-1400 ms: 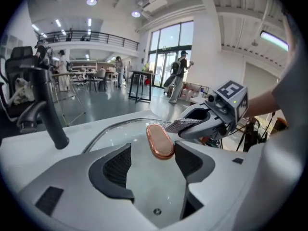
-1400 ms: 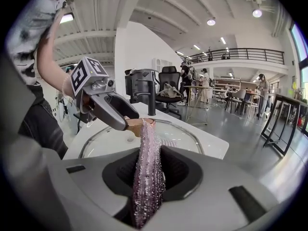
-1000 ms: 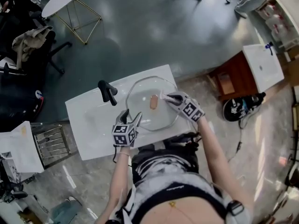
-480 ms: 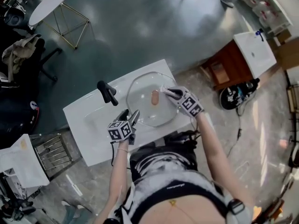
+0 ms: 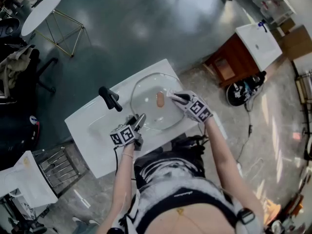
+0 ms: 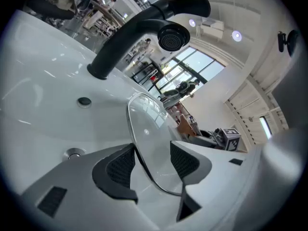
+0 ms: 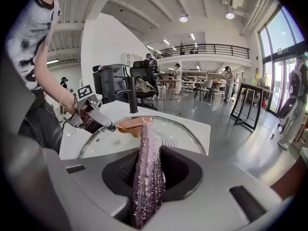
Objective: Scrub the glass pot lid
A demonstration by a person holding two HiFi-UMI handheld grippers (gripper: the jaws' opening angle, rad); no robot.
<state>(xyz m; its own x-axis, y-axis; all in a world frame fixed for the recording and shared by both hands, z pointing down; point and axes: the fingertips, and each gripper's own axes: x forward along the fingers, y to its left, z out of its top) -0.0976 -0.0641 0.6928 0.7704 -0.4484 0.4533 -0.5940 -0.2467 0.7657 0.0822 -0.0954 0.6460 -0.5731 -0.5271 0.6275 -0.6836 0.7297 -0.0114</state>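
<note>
Left hand-held gripper [image 6: 151, 166] has just been closing. Its jaws are still apart, with the rim of the round glass pot lid [image 6: 144, 129] between them. The lid lies across the white washbasin [image 5: 90, 126], beside the black tap [image 5: 111, 98]. Right hand-held gripper [image 7: 147, 172] is clamped on a purple glittery scrubbing cloth [image 7: 144, 143], held over the lid.

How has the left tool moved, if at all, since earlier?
Yes: the left tool came slightly toward the faucet; its jaws have just been closing around the glass lid.

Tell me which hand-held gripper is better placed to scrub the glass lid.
The right hand-held gripper: it's shut on the purple scrubber over the lid; the left hand-held gripper, jaws just closing, straddles its rim.
</note>
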